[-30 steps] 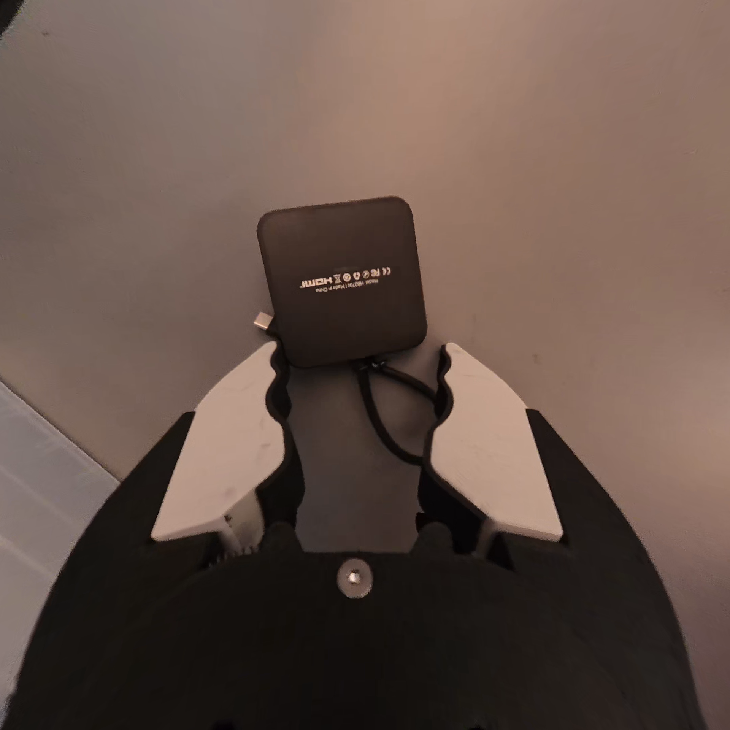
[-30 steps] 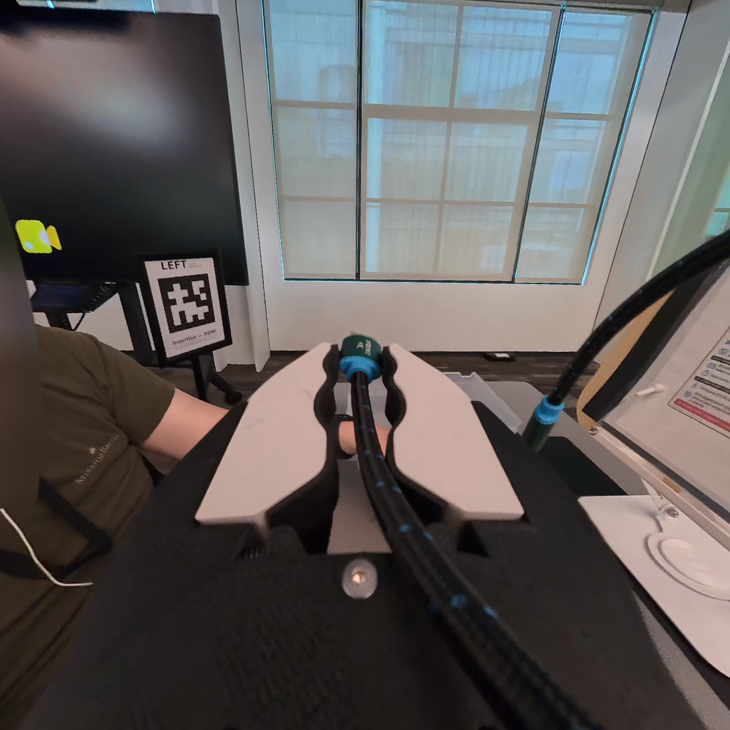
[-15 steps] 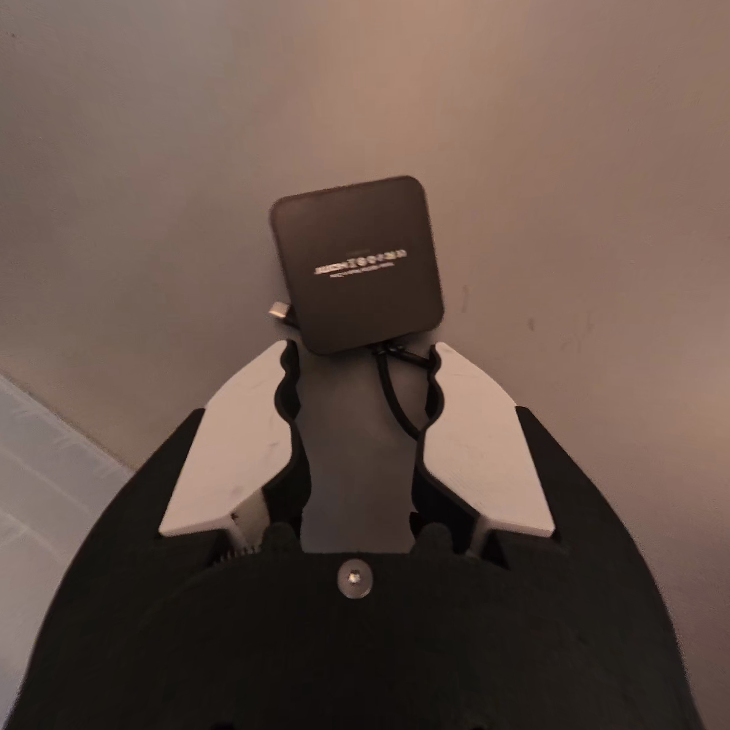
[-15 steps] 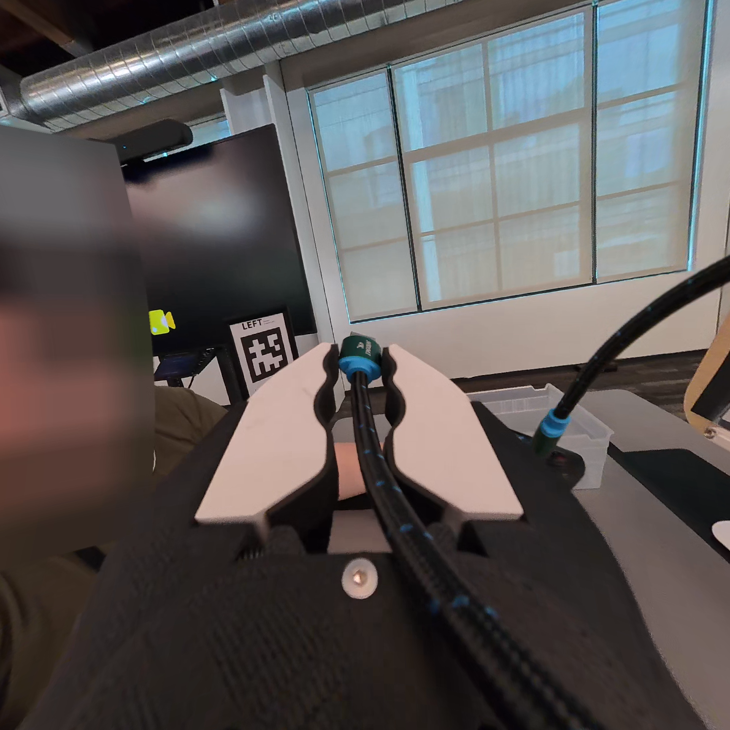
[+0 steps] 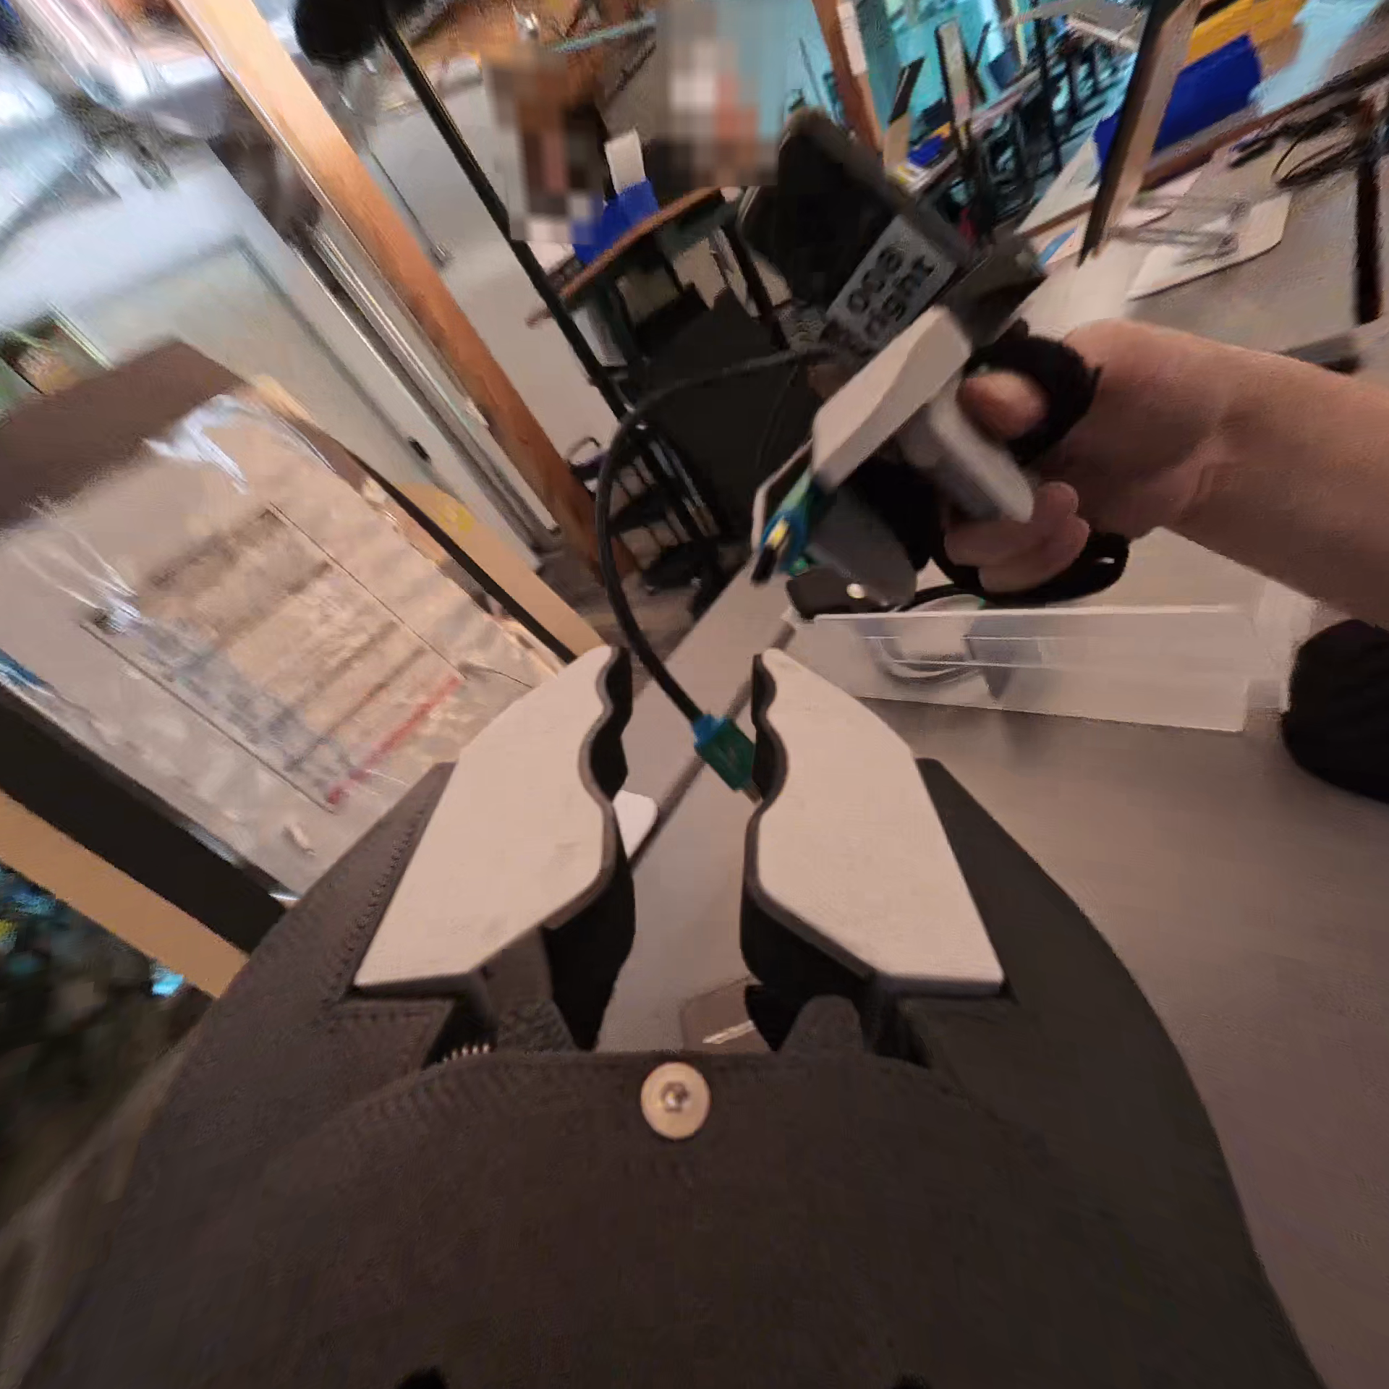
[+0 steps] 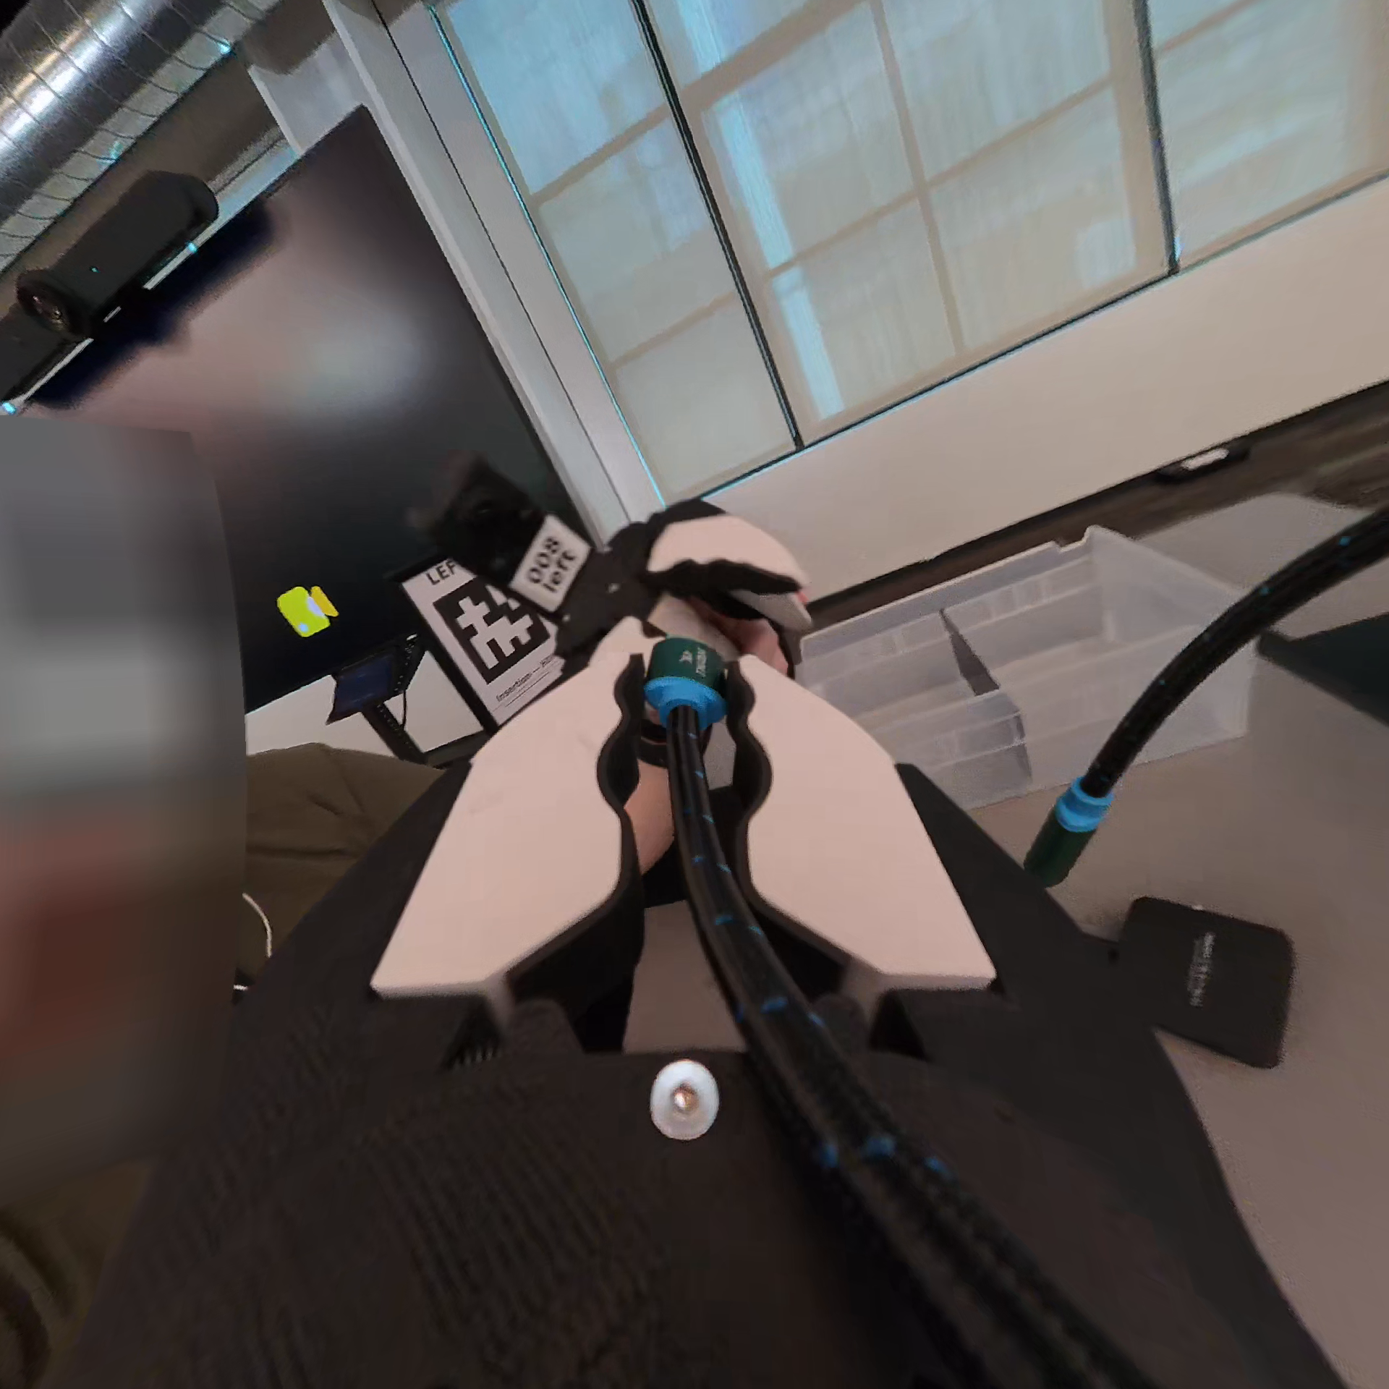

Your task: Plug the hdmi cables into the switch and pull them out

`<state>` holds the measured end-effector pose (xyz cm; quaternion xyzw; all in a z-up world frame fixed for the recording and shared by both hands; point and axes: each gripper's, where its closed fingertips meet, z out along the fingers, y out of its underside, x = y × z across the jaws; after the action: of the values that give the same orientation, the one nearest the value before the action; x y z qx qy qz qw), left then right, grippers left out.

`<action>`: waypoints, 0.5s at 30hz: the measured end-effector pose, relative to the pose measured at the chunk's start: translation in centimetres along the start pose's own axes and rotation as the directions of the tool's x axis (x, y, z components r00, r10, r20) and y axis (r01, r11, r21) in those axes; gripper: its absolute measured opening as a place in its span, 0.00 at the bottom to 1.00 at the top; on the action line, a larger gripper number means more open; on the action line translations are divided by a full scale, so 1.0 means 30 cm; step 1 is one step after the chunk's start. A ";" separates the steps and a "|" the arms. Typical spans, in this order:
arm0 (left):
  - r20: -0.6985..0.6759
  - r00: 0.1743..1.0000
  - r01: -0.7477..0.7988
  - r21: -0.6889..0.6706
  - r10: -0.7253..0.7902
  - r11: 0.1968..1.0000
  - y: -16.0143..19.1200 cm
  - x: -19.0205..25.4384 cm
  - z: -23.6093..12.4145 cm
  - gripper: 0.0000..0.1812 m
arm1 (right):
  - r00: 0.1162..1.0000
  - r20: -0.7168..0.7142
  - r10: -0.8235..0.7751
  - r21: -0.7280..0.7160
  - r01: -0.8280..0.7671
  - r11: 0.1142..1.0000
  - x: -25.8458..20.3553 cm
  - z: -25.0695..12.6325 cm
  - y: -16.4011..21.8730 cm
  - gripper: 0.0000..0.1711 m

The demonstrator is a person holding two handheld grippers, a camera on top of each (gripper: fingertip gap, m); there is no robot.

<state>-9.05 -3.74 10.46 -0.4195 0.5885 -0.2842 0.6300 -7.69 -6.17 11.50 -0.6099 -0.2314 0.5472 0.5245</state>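
My left gripper (image 5: 684, 680) is open and empty, raised above the grey table (image 5: 1127, 939). A green and blue HDMI plug (image 5: 720, 751) on a black cable hangs just beyond its right finger. A corner of the black switch (image 5: 714, 1015) shows low between the fingers. My right gripper (image 6: 684, 676) is shut on a second green and blue HDMI plug (image 6: 685, 661), its cable running back over the gripper. It also shows in the left wrist view (image 5: 782, 541), held by a hand. The switch (image 6: 1202, 977) lies on the table at the right, next to the other plug (image 6: 1067, 827); whether that plug is in it is hidden.
A clear plastic bin (image 6: 977, 676) stands on the table behind the grippers, also in the left wrist view (image 5: 1015, 661). A dark monitor (image 6: 301, 376) and a marker sign (image 6: 488, 631) stand at the left. A person sits at the left edge.
The left wrist view has swung up from looking down at the switch to looking across the table at the right gripper. The right gripper has tilted, still holding its plug.
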 end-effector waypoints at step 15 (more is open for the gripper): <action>-0.200 0.969 0.135 -0.069 -0.146 0.988 0.017 0.071 -0.006 0.08 | 0.998 0.057 0.036 -0.030 -0.034 0.999 0.044 0.103 0.079 0.14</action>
<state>-9.00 -5.34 8.96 -0.4458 0.6264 -0.3536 0.5328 -10.80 -4.65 9.27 -0.6054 -0.2435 0.5702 0.4990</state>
